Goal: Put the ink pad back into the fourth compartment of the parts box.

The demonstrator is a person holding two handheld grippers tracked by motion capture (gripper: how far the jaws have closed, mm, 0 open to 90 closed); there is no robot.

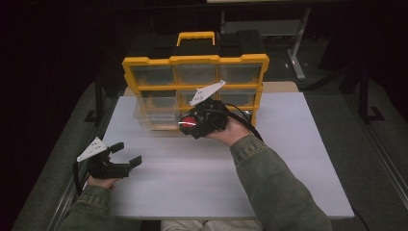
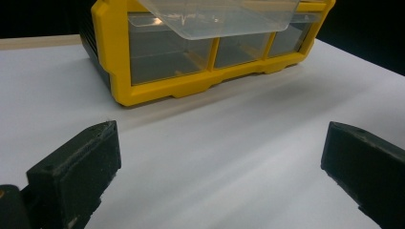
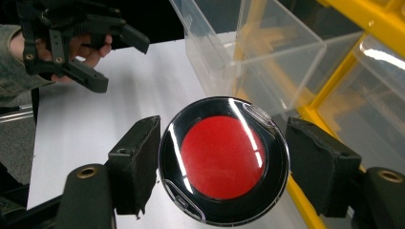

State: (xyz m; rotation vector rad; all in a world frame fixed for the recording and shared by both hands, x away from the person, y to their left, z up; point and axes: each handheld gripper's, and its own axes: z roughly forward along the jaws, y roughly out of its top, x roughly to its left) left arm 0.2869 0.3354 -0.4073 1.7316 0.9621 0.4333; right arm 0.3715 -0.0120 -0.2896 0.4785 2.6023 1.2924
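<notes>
A white worktop [image 1: 288, 159] carries a yellow drawer organiser [image 1: 195, 91] at its far edge, with a dark room and a metal stand leg [image 1: 296, 48] behind it. One clear drawer [image 1: 156, 111] is pulled out at the organiser's lower left. The right hand-held gripper [image 1: 192, 126] is clamped on a round black disc with a red centre [image 3: 224, 160], held just beside the open drawer, above the worktop. The left hand-held gripper [image 1: 126, 154] rests near the worktop's left edge, jaws apart and holding nothing.
</notes>
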